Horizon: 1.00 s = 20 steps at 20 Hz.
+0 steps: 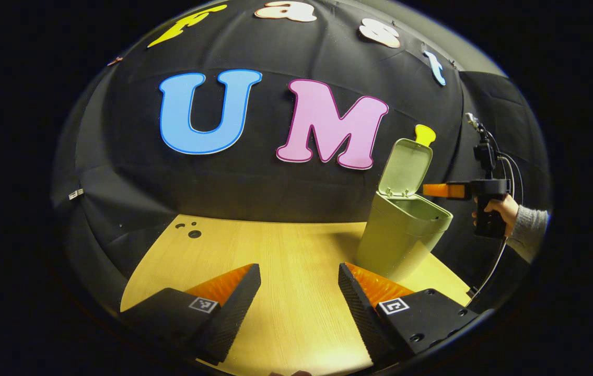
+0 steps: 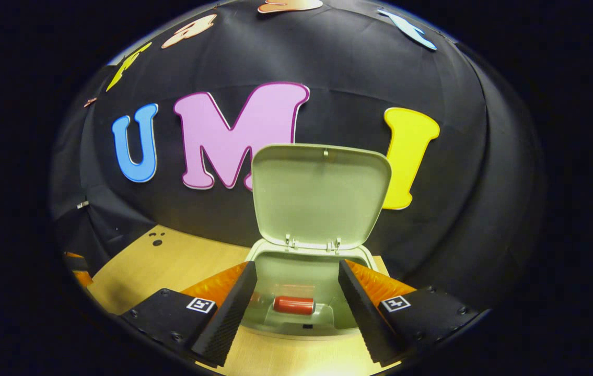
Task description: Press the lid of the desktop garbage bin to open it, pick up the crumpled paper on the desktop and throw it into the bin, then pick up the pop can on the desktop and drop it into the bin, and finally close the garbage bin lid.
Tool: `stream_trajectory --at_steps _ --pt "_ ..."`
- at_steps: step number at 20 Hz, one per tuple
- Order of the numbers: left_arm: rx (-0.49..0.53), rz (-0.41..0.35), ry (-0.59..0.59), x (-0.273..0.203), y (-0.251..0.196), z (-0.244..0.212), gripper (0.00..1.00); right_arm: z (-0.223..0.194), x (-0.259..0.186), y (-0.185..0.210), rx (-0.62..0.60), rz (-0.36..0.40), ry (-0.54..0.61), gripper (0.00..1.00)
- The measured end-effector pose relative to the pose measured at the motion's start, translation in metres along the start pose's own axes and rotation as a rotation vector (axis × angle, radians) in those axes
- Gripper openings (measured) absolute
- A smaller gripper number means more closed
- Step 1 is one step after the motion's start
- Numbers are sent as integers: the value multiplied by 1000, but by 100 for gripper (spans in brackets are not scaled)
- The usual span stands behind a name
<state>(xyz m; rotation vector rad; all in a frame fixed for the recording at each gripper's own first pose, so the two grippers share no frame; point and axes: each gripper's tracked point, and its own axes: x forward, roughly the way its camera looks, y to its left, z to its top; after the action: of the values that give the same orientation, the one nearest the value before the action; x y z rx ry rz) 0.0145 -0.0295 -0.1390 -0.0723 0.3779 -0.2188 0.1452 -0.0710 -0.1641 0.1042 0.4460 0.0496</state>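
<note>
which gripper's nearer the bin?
Right. The right gripper is open just above the bin mouth. The left gripper is open over the table, off to the bin's side.

A light wooden table (image 1: 286,250) carries the open green bin (image 1: 400,235).

bin (image 2: 306,318) base hidden behind claw fingers, crumpled paper indistinct beside pop can (image 2: 294,305)

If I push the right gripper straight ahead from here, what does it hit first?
Probably the raised lid of the open garbage bin. The right gripper hangs open over the bin's mouth, pop can lying below; depth is unclear.
</note>
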Motion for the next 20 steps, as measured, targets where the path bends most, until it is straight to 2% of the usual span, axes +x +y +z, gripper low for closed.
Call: stream_trajectory --at_steps 6,12,20 --pt "13 -25 -7 4 -11 3 96 76 -7 -11 23 -36 -154 98" --pt "12 -24 -6 1 -11 1 96 131 1 -22 5 -91 -271 98" --pt "-13 26 -5 -4 -2 -2 96 147 42 -27 35 -134 -297 98"
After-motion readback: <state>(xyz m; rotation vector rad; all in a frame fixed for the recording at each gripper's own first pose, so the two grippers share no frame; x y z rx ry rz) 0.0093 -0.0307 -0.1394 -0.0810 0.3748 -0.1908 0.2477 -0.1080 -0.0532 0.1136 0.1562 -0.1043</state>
